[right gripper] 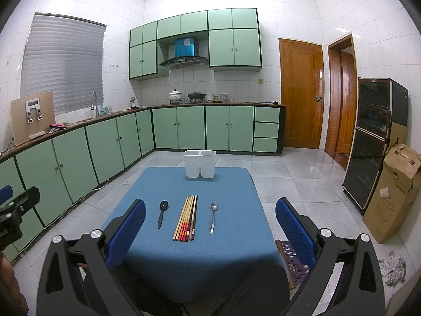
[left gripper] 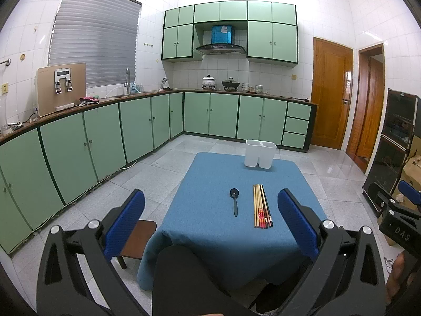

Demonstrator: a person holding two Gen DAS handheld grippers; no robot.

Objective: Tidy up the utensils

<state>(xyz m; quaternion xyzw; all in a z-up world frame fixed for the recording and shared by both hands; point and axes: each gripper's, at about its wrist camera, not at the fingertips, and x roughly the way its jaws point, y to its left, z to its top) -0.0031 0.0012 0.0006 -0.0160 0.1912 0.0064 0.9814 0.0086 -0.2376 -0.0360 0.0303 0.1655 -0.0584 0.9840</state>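
Observation:
On a small table under a blue cloth (right gripper: pixel 184 252) lie a black spoon (right gripper: pixel 162 212), a bundle of several chopsticks (right gripper: pixel 186 218) and a metal spoon (right gripper: pixel 213 217), side by side. A white two-compartment holder (right gripper: pixel 200 163) stands at the table's far edge. The left wrist view shows the black spoon (left gripper: pixel 234 200), the chopsticks (left gripper: pixel 261 205) and the holder (left gripper: pixel 260 153); its right finger hides the metal spoon. My left gripper (left gripper: pixel 210 222) and right gripper (right gripper: pixel 210 226) both hover open before the table's near edge, holding nothing.
Green base cabinets (right gripper: pixel 105 144) run along the left and far walls. A dark glass cabinet (right gripper: pixel 373 142) and a cardboard box (right gripper: pixel 394 194) stand at the right. A brown stool (left gripper: pixel 139 239) sits by the table's left corner. Tiled floor surrounds the table.

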